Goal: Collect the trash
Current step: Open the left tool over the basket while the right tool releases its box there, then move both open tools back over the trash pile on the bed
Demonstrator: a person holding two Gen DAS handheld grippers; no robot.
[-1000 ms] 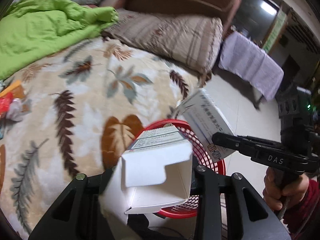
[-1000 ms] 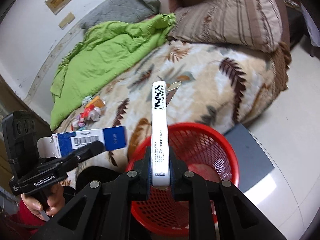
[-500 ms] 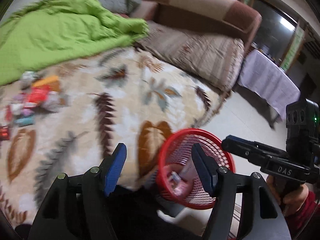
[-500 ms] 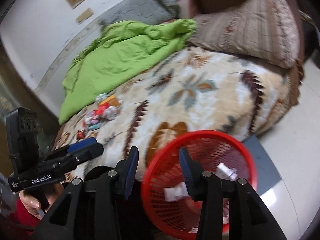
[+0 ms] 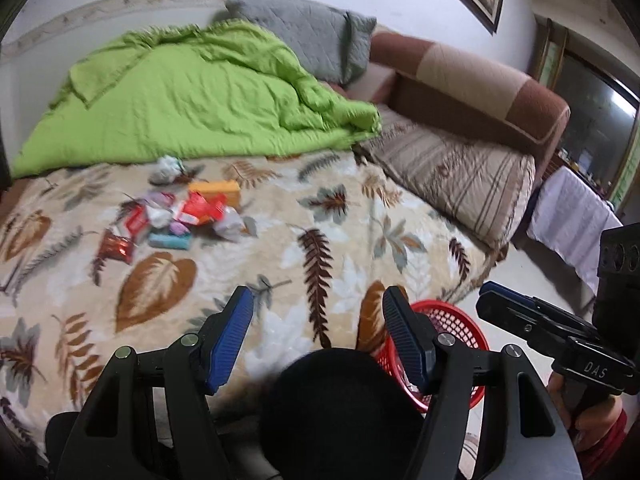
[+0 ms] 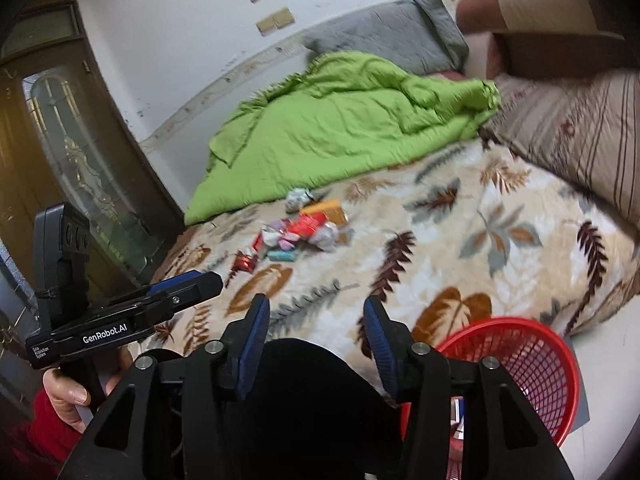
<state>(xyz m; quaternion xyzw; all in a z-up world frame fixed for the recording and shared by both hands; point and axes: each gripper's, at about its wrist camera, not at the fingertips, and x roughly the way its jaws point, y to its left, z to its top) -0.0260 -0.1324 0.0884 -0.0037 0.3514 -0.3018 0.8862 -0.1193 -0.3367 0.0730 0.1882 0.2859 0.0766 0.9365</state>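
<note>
Trash (image 5: pixel 180 216) litters the bed — left fingers (image 5: pixel 236 332) apart, right fingers (image 6: pixel 376 340) widening, both empty.

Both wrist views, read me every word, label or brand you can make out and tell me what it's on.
"DAS": on the right gripper, along its side.
"GenRobot.AI": on the left gripper, along its side.
Small white print beside that brand: too small to read.
Trash pile wrappers on the bed: printing too blurred to read.
</note>
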